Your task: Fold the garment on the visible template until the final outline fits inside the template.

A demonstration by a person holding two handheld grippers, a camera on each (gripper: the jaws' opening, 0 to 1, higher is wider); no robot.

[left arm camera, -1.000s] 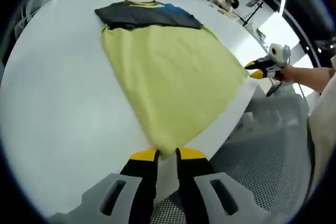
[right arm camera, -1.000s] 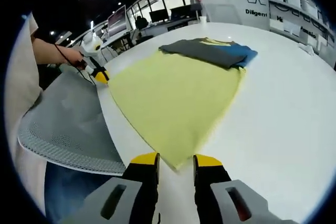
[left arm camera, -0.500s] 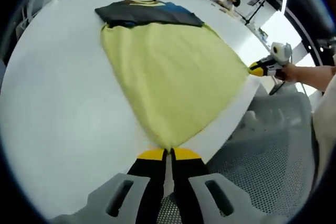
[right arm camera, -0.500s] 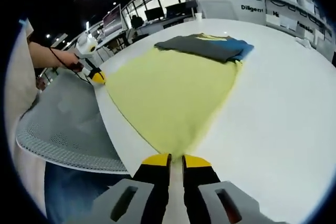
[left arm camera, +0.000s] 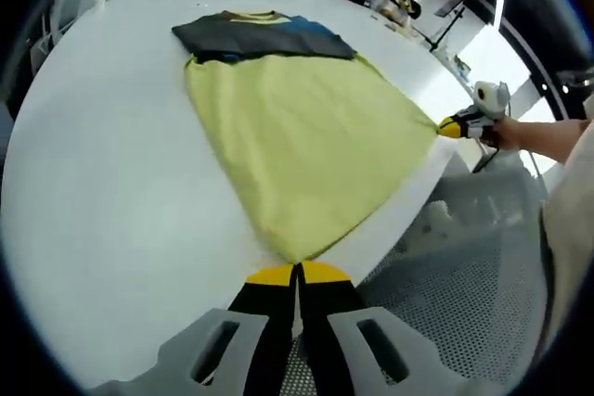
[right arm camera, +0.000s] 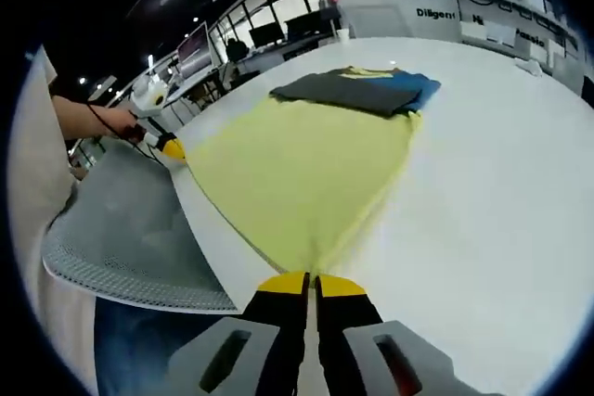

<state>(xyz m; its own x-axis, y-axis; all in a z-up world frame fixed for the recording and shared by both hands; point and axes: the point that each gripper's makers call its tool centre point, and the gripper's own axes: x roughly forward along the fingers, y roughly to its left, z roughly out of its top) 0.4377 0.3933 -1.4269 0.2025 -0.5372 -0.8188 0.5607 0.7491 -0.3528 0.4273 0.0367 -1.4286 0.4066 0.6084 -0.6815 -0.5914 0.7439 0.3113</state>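
the yellow garment (left arm camera: 306, 146) lies spread on the white table (left arm camera: 102, 183), its hem at the near edge and its far end under a dark folded stack (left arm camera: 264, 34). it looks thin and soft, pulled flat between two corners. the left gripper (left arm camera: 297, 274) has its jaws clenched on one hem corner, and the right gripper (right arm camera: 311, 282) has its jaws clenched on the other. pinching both corners probably lets the person lift the hem evenly for a fold toward the stack.

Left tongs (left arm camera: 295, 273) and right tongs (right arm camera: 311, 282) closed on yellow garment (left arm camera: 306, 141) corners
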